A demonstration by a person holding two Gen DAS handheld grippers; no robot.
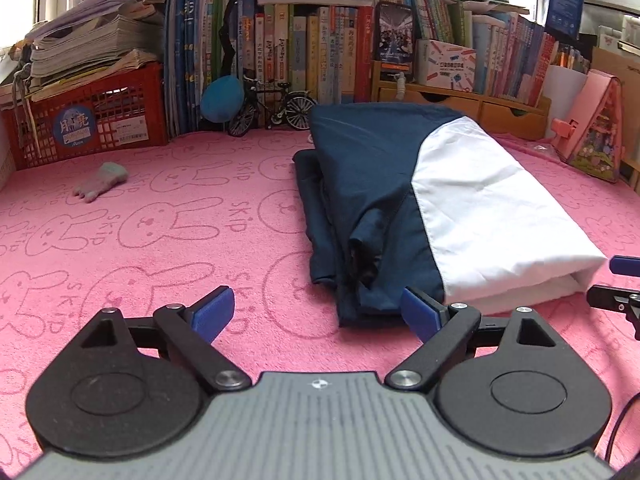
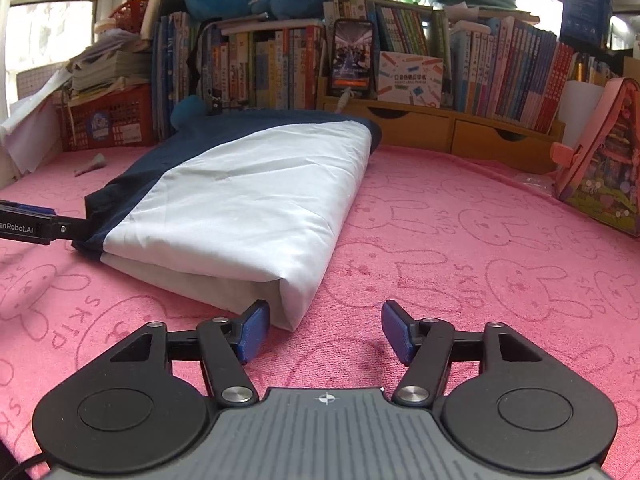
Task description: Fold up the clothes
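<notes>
Both tools, left tool (image 1: 318, 312) and right tool (image 2: 324, 330), spread empty at the folded garment (image 2: 248, 196) (loose navy layers could snag, spoiling the fold).

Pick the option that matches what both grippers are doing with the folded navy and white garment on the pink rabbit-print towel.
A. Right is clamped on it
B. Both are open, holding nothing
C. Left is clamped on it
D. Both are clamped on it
B: the left gripper and right gripper both stand spread wide with bare blue pads, just short of the folded navy and white garment.
</notes>
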